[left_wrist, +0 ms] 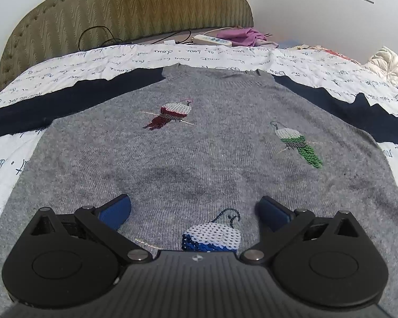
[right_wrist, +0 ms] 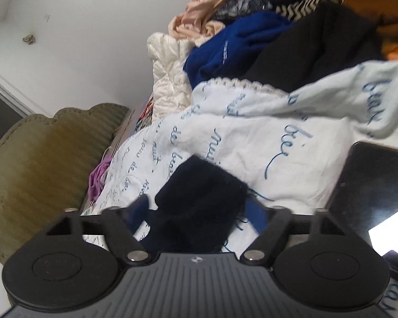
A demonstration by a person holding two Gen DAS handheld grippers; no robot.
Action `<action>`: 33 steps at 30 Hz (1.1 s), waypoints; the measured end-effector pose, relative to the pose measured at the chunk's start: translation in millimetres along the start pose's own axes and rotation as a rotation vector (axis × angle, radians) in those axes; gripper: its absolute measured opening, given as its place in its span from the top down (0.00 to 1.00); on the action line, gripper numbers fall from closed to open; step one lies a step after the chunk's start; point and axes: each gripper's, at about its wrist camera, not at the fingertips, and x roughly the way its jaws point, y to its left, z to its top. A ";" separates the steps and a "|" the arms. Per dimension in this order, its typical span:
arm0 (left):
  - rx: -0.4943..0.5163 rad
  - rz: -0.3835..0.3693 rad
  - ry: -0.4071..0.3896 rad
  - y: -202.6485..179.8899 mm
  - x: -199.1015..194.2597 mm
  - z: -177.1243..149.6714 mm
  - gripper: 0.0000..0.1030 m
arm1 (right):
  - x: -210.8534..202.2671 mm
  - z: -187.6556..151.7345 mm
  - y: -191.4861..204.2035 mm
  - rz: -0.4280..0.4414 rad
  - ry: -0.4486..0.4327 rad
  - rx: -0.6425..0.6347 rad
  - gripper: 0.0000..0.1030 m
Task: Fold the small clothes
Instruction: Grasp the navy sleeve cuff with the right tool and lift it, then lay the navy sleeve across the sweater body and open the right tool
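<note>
- Across the bed's white script-printed quilt (left_wrist: pixel 119 55) we see a small grey sweater (left_wrist: pixel 199 159) lying flat, face up, its neckline toward twelve o'clock and its navy sleeves spread out toward nine and three o'clock.
- On the sweater's front sit three sequinned birds: a red one (left_wrist: pixel 169 115) at about eleven o'clock, a green one (left_wrist: pixel 298 144) at about two o'clock, and a blue one (left_wrist: pixel 212 234) at six o'clock.
- Our left gripper (left_wrist: pixel 193 212) hangs just above the lower part of the sweater with its blue-padded fingers (left_wrist: pixel 116 212) spread wide, released and holding nothing; the blue bird lies between them.
- Our right gripper (right_wrist: pixel 199 212), seen in a tilted view, has the end of a navy sleeve (right_wrist: pixel 199 198) lying between its fingers; its fingers stand apart, and we cannot tell whether they pinch the cloth.
- Beyond the sleeve, toward one o'clock, we see a pile of clothes (right_wrist: pixel 252 37) on the quilt, and a dark phone (right_wrist: pixel 379 198) at three o'clock.
- At twelve o'clock in the left view stand an olive headboard (left_wrist: pixel 132 8) and a white power strip (left_wrist: pixel 212 39).
</note>
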 end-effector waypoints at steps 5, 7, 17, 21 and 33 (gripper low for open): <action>-0.016 -0.014 -0.005 2.9 -1.4 -0.6 0.00 | 7.6 -6.9 4.0 -0.029 -0.026 -0.028 0.71; -0.017 -0.015 -0.005 2.9 -1.3 -0.6 0.00 | 4.5 -9.7 5.6 -0.028 -0.055 -0.041 0.85; -0.025 -0.021 -0.009 3.3 -2.4 -1.0 0.00 | -22.2 -54.1 96.0 0.087 -0.081 -0.325 0.91; -0.033 -0.028 -0.012 4.9 -3.7 -1.5 0.00 | -38.8 -120.8 159.6 0.326 0.042 -0.362 0.90; -0.017 -0.044 -0.008 5.3 -7.0 0.4 0.01 | -71.0 -212.6 140.7 0.419 0.132 -0.342 0.15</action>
